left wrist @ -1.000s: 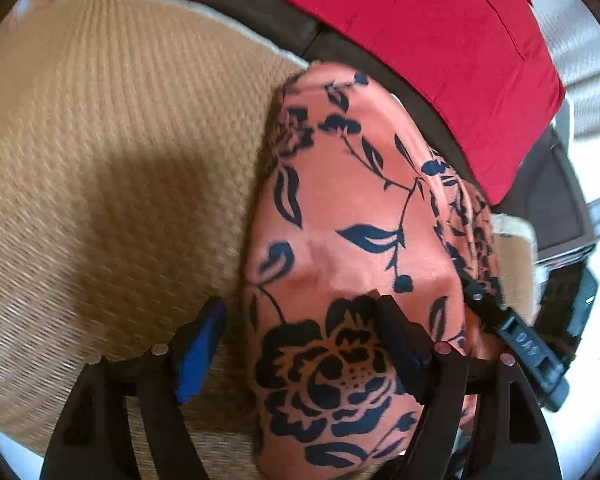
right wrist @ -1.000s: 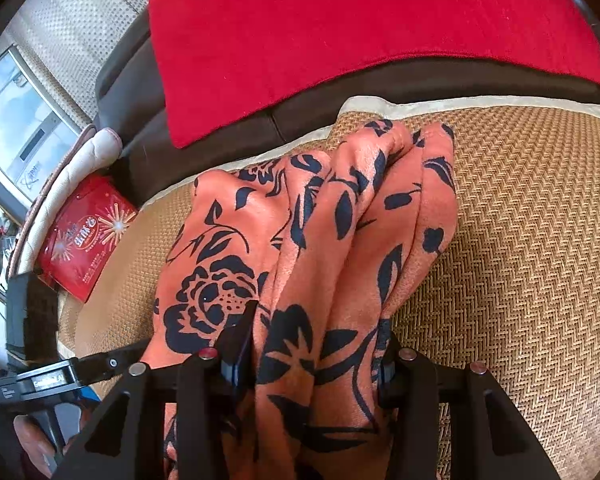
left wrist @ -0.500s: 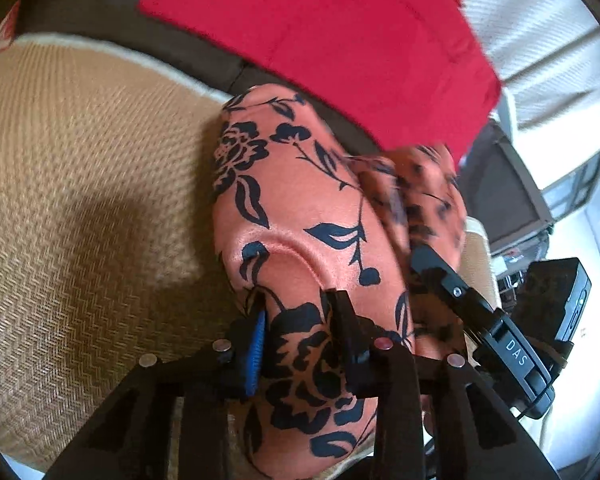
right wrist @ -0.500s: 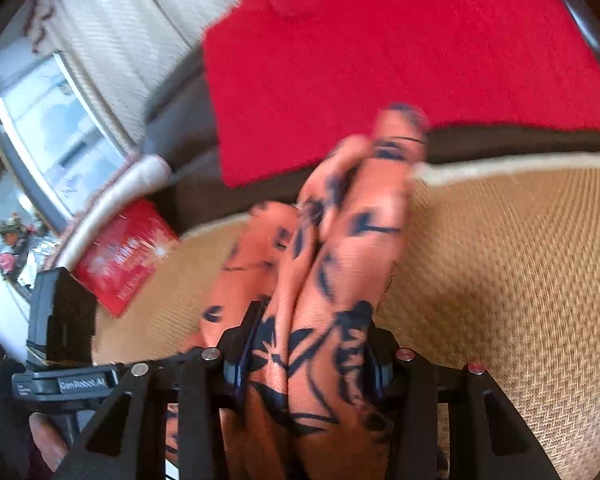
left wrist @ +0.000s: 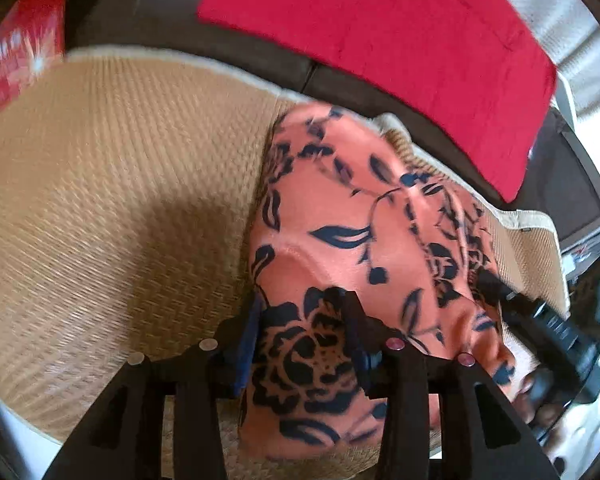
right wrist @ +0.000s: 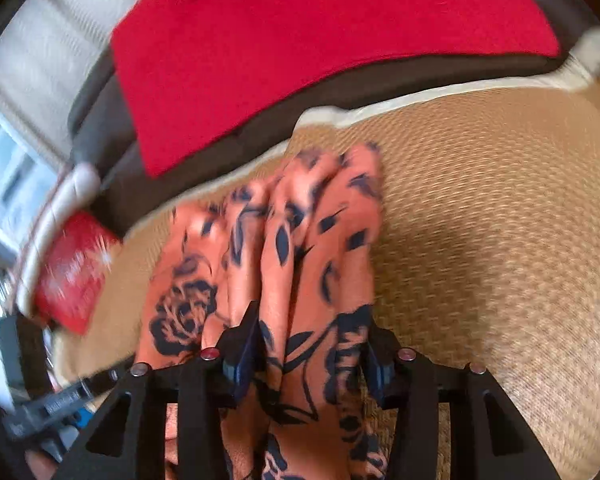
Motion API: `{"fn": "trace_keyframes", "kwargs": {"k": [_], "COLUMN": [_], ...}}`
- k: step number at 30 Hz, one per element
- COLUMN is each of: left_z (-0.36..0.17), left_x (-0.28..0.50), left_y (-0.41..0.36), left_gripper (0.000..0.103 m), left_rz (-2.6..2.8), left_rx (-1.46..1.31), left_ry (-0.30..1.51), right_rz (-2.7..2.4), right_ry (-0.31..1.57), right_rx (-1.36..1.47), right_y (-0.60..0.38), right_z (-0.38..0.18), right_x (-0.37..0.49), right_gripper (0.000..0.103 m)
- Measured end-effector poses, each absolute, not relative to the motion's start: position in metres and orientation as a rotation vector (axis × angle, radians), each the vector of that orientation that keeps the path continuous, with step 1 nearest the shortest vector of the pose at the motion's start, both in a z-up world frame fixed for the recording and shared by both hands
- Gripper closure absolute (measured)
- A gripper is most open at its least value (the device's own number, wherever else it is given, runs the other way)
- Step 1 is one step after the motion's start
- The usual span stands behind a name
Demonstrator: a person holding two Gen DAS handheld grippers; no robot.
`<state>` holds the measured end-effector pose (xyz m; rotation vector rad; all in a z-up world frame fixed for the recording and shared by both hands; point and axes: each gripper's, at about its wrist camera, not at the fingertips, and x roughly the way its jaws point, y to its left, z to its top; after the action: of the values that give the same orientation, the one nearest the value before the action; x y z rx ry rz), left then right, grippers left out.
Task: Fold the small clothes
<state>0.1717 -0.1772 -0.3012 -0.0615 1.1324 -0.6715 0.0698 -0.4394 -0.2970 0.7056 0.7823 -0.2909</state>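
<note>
An orange garment with a black flower print (left wrist: 340, 216) lies bunched on a tan woven mat (left wrist: 120, 200). My left gripper (left wrist: 304, 332) has a fold with the big black rose between its pads, which touch the cloth; its jaws are opening slightly. In the right wrist view the same garment (right wrist: 300, 240) runs away from me in several long folds. My right gripper (right wrist: 308, 340) is shut on a thick bundle of those folds at the near end. Each gripper shows at the edge of the other's view: the right gripper (left wrist: 548, 328) and the left gripper (right wrist: 52, 404).
A red cloth (left wrist: 400, 40) drapes over the dark sofa back (left wrist: 204, 36) beyond the mat. A red printed packet (right wrist: 76, 272) lies at the mat's left end beside a pale armrest. Bare woven mat (right wrist: 480, 220) stretches to the right of the garment.
The left jaws, open astride the cloth a second ago, closed on the rose fold, then widened a little. Both grippers have risen and shifted, pulling the near end of the garment up.
</note>
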Motion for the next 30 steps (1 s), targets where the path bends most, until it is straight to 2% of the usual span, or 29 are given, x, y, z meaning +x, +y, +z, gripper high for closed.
{"fn": "trace_keyframes", "kwargs": {"k": [2, 4, 5, 6, 9, 12, 20, 30], "left_z": [-0.284, -0.260, -0.249, -0.235, -0.190, -0.159, -0.088, -0.042], "left_x": [0.154, 0.131, 0.126, 0.115, 0.090, 0.071, 0.017, -0.026], "left_y": [-0.171, -0.163, -0.153, -0.144, -0.121, -0.113, -0.076, -0.043], "left_gripper": [0.055, 0.036, 0.027, 0.025, 0.023, 0.013, 0.002, 0.000], "left_rz": [-0.641, -0.598, -0.569, -0.533, -0.445, -0.365, -0.309, -0.211], "left_rx": [-0.013, 0.042, 0.067, 0.097, 0.185, 0.229, 0.162, 0.140], "left_ry": [1.070, 0.969, 0.918, 0.860, 0.710, 0.606, 0.427, 0.296], "right_rz": [-0.313, -0.334, -0.343, -0.355, -0.362, -0.361, -0.348, -0.350], "right_ry": [0.706, 0.610, 0.570, 0.536, 0.488, 0.486, 0.393, 0.318], "right_rx": [0.699, 0.667, 0.645, 0.616, 0.525, 0.453, 0.338, 0.254], "right_y": [-0.441, -0.438, -0.432, -0.423, -0.390, -0.361, -0.307, -0.265], "right_z": [-0.278, -0.253, -0.243, -0.231, -0.203, -0.180, -0.106, -0.060], "right_x": [0.053, 0.030, 0.018, 0.009, -0.024, -0.040, -0.108, -0.145], "right_gripper": [0.054, 0.053, 0.049, 0.045, 0.041, 0.035, 0.024, 0.024]}}
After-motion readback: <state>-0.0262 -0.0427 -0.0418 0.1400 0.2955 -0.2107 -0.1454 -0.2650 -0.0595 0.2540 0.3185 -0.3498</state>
